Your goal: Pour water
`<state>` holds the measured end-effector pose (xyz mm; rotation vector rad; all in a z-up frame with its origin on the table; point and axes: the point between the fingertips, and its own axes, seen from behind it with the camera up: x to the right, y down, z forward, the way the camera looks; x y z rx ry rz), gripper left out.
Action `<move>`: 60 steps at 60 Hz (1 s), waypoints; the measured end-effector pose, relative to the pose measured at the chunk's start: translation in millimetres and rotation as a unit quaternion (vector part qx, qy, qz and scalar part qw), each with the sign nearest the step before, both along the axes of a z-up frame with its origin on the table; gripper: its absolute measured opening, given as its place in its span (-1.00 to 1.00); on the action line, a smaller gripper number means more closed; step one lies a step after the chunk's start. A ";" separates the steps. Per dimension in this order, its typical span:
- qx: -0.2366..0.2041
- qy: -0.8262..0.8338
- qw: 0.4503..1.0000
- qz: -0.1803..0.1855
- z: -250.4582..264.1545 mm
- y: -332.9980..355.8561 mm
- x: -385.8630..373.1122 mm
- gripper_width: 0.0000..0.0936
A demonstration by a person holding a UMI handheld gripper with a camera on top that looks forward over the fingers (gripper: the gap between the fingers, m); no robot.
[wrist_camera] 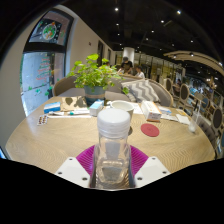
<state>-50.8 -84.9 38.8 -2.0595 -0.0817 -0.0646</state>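
A clear plastic bottle [113,148] with a white cap stands upright between my gripper's [112,172] fingers. The magenta pads [86,157] press against both of its sides, so the gripper is shut on it. The bottle's base is hidden low between the fingers. Beyond it, on the round wooden table [60,140], lie a white bowl [122,105] and a small red coaster [150,129].
A potted green plant [95,75] stands at the table's far side, with papers and booklets [60,104] to its left and a book [152,110] to the right. Chairs and a lit room lie beyond the table.
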 end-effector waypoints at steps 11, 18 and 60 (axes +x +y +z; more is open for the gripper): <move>0.018 0.032 0.999 0.013 50.3 15.2 -27.6 -0.06; 0.034 0.138 0.990 0.028 99.0 43.2 -67.6 -0.06; -0.063 0.871 0.477 -0.105 140.7 205.8 -75.8 -0.07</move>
